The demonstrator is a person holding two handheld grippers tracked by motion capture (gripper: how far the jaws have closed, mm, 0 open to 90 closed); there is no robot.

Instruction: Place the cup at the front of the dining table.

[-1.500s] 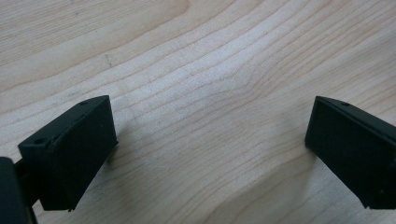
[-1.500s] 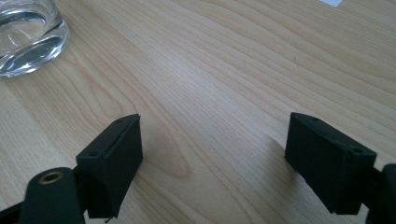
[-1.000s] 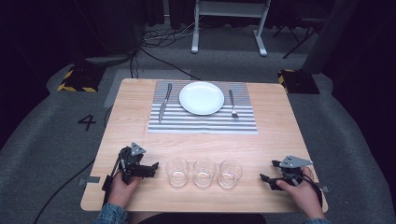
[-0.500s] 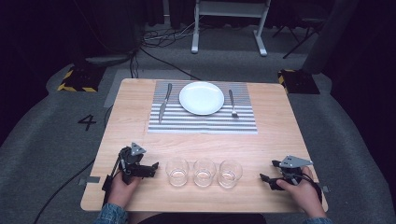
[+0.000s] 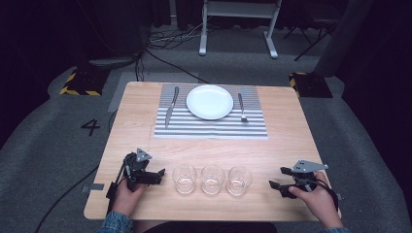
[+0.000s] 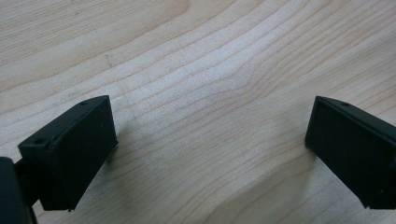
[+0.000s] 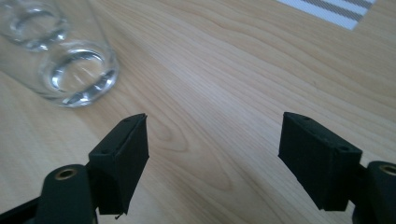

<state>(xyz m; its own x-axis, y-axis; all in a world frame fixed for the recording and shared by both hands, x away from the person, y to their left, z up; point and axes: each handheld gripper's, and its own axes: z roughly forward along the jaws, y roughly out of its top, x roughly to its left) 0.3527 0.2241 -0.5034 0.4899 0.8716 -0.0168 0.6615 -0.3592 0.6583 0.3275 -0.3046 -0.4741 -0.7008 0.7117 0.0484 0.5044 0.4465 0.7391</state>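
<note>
— Nothing has moved since a second ago: both grippers rest on the wooden surface [image 5: 291,131], released and empty.

— And the three glasses [image 5: 212,179]?

— Lined up between them. The left gripper [image 5: 156,175] sits just beside the left glass [image 5: 184,178]; the right gripper [image 5: 279,179] is slightly farther from the right glass [image 5: 239,180].

white plate [image 5: 210,102], grey-striped placemat [image 5: 211,127] — black jaws
</note>
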